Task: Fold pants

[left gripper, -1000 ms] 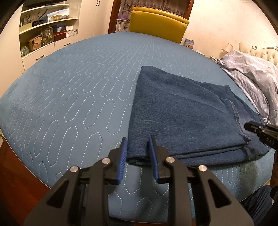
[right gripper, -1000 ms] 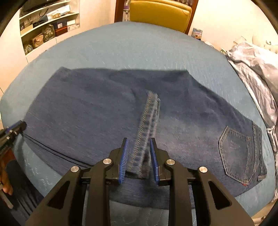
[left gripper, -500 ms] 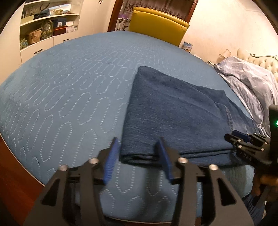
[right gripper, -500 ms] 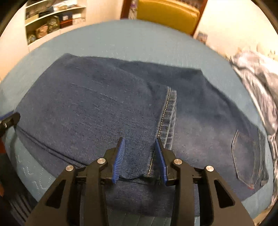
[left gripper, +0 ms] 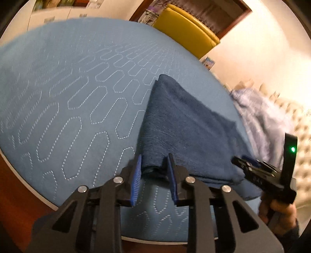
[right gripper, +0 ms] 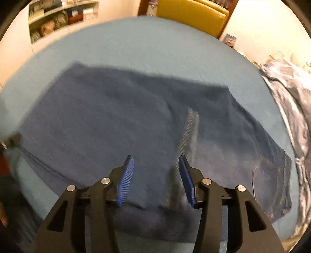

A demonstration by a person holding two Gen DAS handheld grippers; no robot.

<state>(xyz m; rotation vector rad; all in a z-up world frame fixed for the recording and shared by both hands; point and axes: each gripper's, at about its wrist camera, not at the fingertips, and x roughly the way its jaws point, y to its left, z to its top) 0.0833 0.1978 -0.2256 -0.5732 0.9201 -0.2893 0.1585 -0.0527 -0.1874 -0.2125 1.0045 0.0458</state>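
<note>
Dark blue jeans (left gripper: 184, 132) lie folded on the blue quilted bed cover (left gripper: 68, 87). My left gripper (left gripper: 154, 157) is at their near left corner; its jaws are closing and the pads press the thick folded edge between them. In the right wrist view the jeans (right gripper: 116, 116) spread wide, with a stitched leg hem (right gripper: 189, 132) lying on top and a back pocket (right gripper: 270, 181) at the right. My right gripper (right gripper: 156, 157) hovers over that hem with its jaws opening, the pads clear of the cloth. The right gripper (left gripper: 241, 160) also shows at the jeans' near right edge.
A yellow chair (right gripper: 192, 13) stands beyond the bed. A crumpled grey-blue duvet (right gripper: 291, 97) is heaped at the right, close to the waistband. Shelves (right gripper: 58, 19) fill the far left wall. A hand (left gripper: 276, 210) holds the right gripper's grip. The bed's near edge runs just under both grippers.
The right gripper's jaws spread and let go of the leg hem, which now lies flat. The left gripper's jaws widened, then narrowed again on the corner, and its view rolled.
</note>
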